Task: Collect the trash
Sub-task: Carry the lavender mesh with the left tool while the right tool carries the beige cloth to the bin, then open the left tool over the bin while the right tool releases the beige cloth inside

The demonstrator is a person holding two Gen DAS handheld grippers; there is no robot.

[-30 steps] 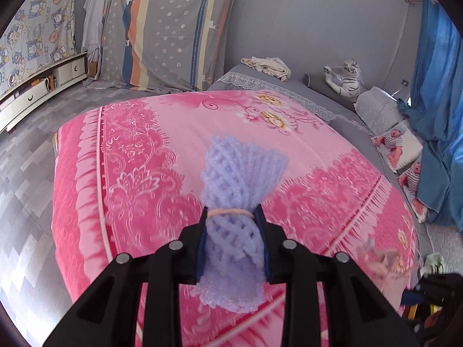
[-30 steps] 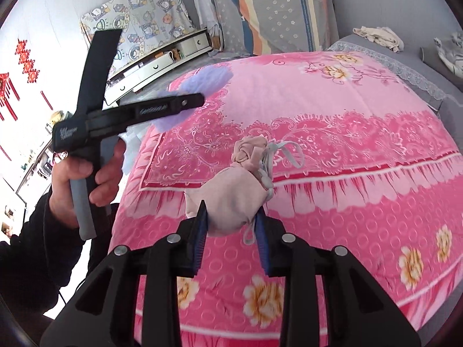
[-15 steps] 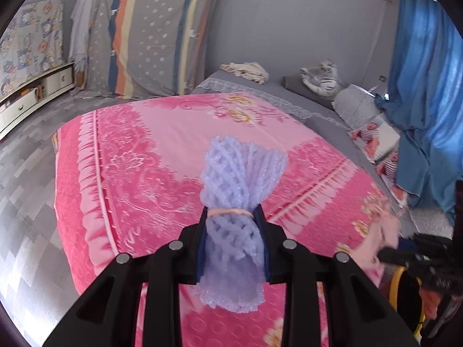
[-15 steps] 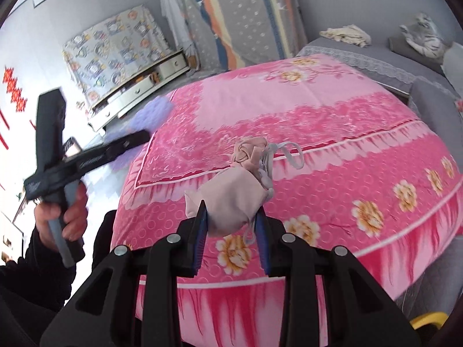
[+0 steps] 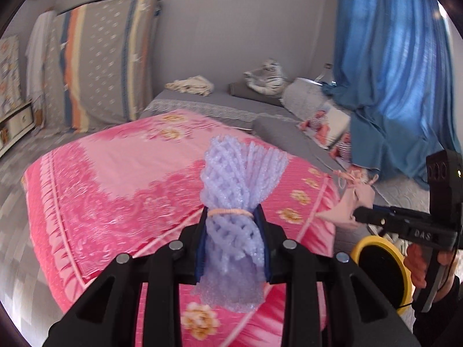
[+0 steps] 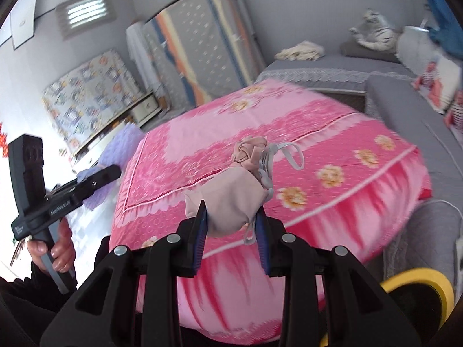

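1. Left claw (image 5: pixel 231 245): clamped on a lilac foam net (image 5: pixel 237 202) bound with a rubber band (image 5: pixel 230 212), held in the air above the pink bedspread (image 5: pixel 115 179).
2. Right claw (image 6: pixel 231 234): clamped on a beige cloth pouch (image 6: pixel 234 193) with a grey cord loop (image 6: pixel 292 156), also clear of the bed.
3. Yellow-rimmed bin (image 6: pixel 416 286): just beyond the right claw, low at the bed's foot.
4. Far side: plush tiger (image 5: pixel 267 76) beside the blue curtain (image 5: pixel 390 72).
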